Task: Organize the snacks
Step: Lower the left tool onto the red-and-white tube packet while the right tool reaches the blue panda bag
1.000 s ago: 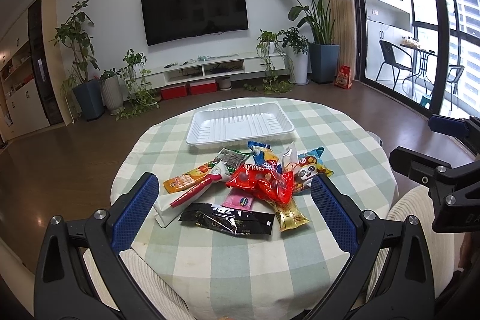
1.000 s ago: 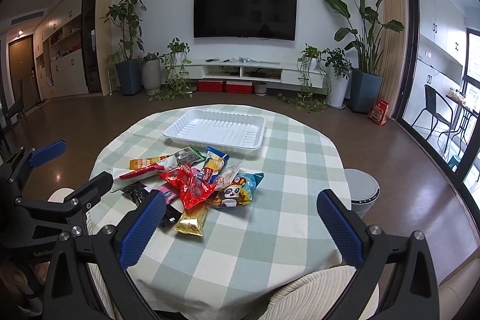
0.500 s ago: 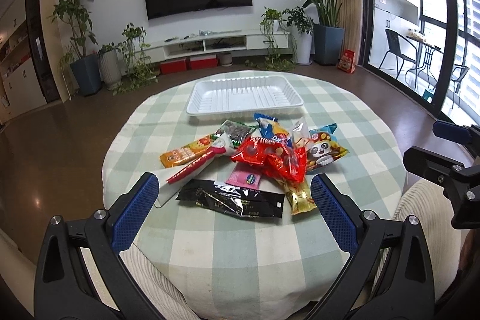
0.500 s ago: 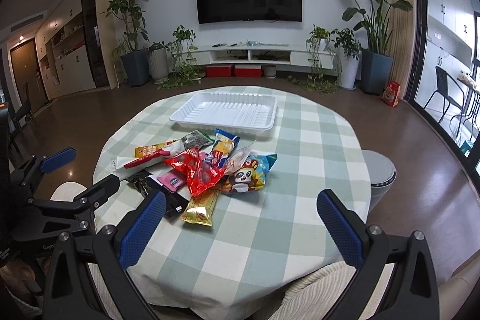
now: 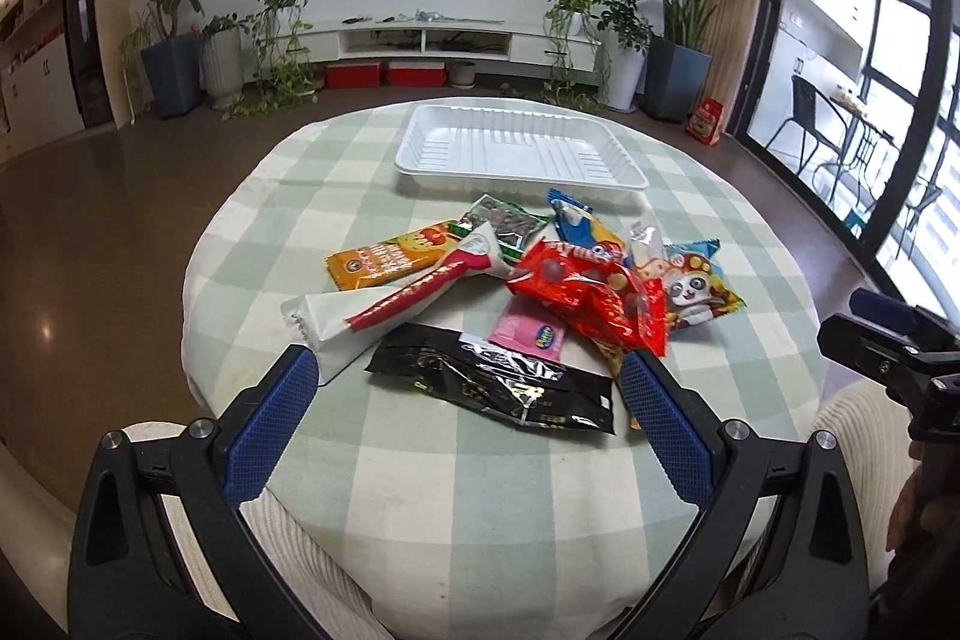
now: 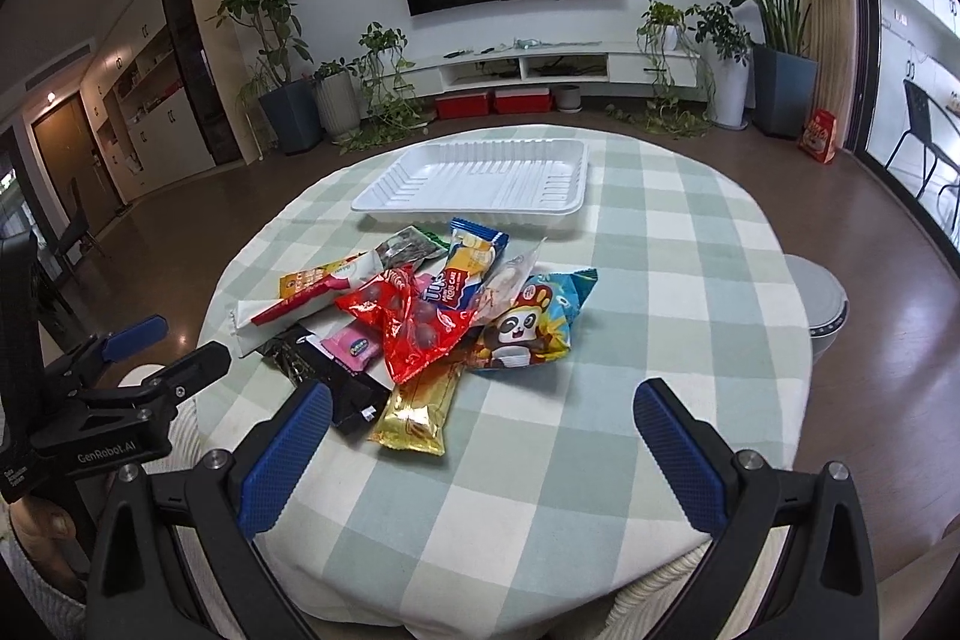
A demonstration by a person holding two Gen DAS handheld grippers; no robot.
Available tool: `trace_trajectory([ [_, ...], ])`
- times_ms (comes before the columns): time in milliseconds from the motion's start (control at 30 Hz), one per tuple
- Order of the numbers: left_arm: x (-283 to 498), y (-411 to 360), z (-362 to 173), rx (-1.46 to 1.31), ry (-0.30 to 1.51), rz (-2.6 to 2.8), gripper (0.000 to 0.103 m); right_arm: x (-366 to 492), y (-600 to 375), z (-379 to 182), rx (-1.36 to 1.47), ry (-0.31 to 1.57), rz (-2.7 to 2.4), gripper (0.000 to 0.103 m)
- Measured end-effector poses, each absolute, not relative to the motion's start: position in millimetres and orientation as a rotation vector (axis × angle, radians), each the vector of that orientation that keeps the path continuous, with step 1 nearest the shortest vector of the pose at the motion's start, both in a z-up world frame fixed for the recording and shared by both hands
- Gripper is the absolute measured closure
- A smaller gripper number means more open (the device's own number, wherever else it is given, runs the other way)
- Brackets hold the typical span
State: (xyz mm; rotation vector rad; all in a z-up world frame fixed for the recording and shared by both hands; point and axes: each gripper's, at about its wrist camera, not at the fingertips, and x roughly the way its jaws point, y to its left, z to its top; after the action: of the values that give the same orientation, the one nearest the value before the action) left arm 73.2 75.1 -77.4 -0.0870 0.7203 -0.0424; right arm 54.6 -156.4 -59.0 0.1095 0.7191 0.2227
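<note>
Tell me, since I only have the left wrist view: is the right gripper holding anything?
Observer: No. The right wrist view shows the right gripper open, with nothing between its fingers.
Operator: What is the gold thing hidden behind a finger of the left gripper?
Observer: A gold packet. It lies flat, its far end tucked under the red packet.
Operator: Is anything beside the table?
Observer: A grey round lidded container stands right of it.
</note>
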Motion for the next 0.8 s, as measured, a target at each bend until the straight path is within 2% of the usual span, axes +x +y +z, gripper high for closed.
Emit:
trace_trajectory([
  [233, 96, 108, -97, -0.237, 0.787, -0.094, 0.027, 83, -155, -70, 0.114, 0.751, 0.236, 0.000],
  [500, 124, 115, -111, -0.193, 0.825, -0.052, 0.027, 112, -164, -78, 0.115, 0.770, 0.219, 0.000],
  [800, 160, 110, -109, 0.024, 0.837, -0.047, 0.027, 139, -168, -89, 0.093, 0.812, 0.214, 0.000],
])
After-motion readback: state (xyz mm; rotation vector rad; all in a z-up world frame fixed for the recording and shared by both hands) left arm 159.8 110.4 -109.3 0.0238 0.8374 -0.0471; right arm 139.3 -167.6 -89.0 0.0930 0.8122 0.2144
